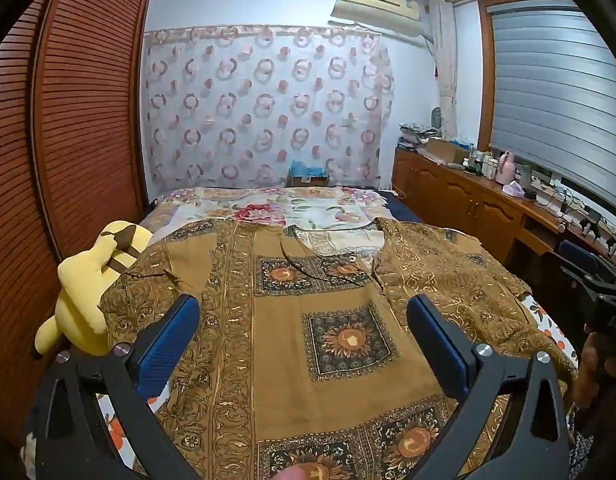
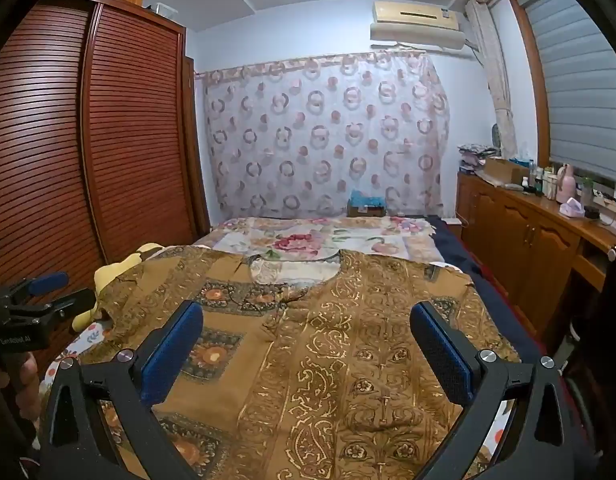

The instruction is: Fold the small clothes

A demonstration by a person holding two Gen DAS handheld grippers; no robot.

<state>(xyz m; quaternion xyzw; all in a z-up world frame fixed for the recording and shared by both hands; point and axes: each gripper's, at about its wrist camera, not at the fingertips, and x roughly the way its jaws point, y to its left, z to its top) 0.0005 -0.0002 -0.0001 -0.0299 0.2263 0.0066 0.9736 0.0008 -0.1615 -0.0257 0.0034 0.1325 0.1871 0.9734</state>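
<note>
Left wrist view showed the shirt (image 1: 308, 340) lying flat on the bed (image 1: 267, 204); left gripper (image 1: 303, 316) and right gripper (image 2: 305, 320) hovered, fingers spread, empty; folding unstarted, likely needing a sleeve-edge pinch next.

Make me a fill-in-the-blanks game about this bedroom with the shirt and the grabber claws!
1. The brown patterned shirt lies spread out flat on the ____.
2. The plush toy beside the shirt's sleeve is coloured ____.
3. The left gripper and the right gripper both have their jaws ____, with nothing held between them.
4. The pads on the gripper fingers are coloured ____.

Missing words: bed; yellow; open; blue
</note>
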